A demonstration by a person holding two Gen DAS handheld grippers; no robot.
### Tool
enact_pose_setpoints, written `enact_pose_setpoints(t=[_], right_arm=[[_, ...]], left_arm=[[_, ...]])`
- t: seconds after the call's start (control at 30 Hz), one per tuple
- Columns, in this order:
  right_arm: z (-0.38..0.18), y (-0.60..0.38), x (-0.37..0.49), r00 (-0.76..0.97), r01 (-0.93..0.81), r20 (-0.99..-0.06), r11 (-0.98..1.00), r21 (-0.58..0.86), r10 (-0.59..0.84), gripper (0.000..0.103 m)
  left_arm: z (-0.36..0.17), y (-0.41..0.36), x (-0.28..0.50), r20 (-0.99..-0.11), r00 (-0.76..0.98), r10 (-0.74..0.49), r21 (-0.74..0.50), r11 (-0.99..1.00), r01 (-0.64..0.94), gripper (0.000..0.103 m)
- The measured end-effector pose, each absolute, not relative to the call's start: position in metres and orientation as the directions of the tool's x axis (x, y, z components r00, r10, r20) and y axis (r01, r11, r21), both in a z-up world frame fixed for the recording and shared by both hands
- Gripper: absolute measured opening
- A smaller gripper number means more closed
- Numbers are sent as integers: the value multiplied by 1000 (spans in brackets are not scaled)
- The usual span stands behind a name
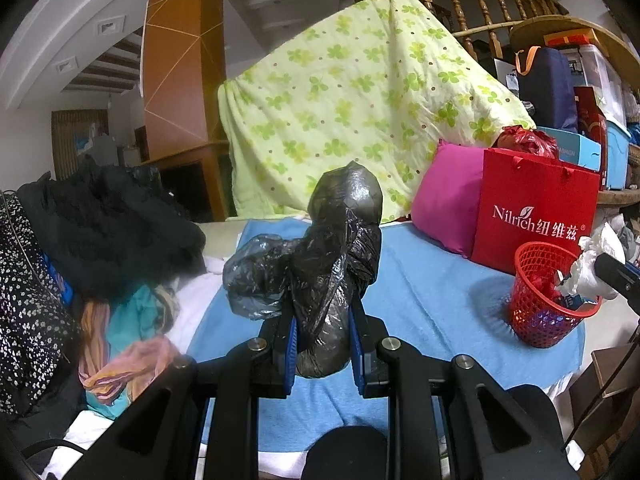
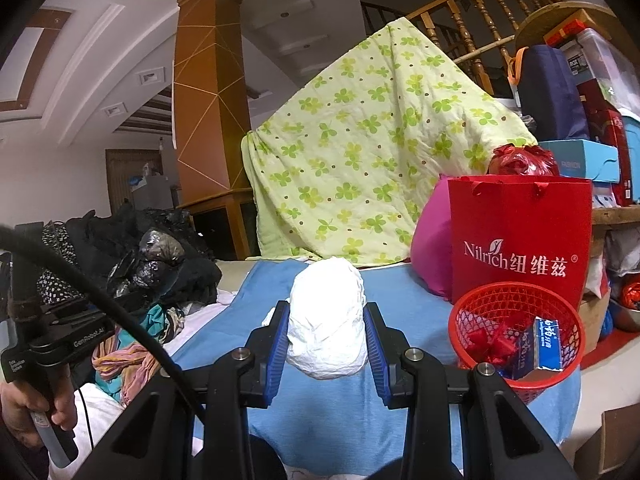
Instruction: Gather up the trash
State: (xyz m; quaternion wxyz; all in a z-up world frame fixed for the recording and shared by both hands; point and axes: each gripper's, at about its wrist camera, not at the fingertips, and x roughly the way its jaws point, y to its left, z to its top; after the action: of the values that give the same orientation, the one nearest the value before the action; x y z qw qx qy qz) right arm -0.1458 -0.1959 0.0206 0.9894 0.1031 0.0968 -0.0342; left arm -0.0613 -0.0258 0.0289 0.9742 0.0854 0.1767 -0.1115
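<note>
My left gripper (image 1: 322, 320) is shut on a crumpled black plastic bag (image 1: 324, 256) and holds it above the blue towel (image 1: 432, 296). My right gripper (image 2: 326, 324) is shut on a wad of white plastic (image 2: 326, 320), also above the blue towel (image 2: 328, 408). A red mesh basket (image 2: 516, 332) stands to the right of it, holding red scraps and a blue packet (image 2: 540, 344). The left wrist view shows the basket (image 1: 548, 296) at the right with the white wad (image 1: 592, 268) over its rim. The right wrist view shows the left gripper (image 2: 132, 280) at the left with the black bag (image 2: 156, 256).
A red Nilrich paper bag (image 1: 536, 212) and a pink pillow (image 1: 444, 204) stand behind the basket. A green clover quilt (image 1: 360, 108) hangs at the back. Dark and coloured clothes (image 1: 100, 240) lie heaped at the left. Boxes (image 2: 580, 156) are stacked at the right.
</note>
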Motion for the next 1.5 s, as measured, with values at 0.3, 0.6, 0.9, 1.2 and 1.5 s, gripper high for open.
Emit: enact_pose_setpoints(t=[0.3, 0.6, 0.9, 1.2, 1.5], right_arm=[[19, -198, -148, 979, 92, -200, 972, 217, -48, 39], [20, -200, -147, 979, 90, -200, 972, 217, -46, 39], [20, -201, -151, 979, 99, -195, 969, 226, -55, 39], [19, -204, -156, 979, 113, -192, 963, 245, -66, 39], [19, -203, -161, 979, 125, -189, 958, 257, -77, 39]], left_arm=[[27, -31, -61, -374, 909, -183, 138, 959, 249, 23], [27, -28, -56, -382, 903, -196, 145, 953, 267, 23], [26, -26, -54, -384, 900, -206, 162, 945, 285, 23], [24, -25, -53, -388, 895, -219, 181, 934, 307, 23], [24, -21, -52, -394, 888, -237, 191, 924, 332, 23]])
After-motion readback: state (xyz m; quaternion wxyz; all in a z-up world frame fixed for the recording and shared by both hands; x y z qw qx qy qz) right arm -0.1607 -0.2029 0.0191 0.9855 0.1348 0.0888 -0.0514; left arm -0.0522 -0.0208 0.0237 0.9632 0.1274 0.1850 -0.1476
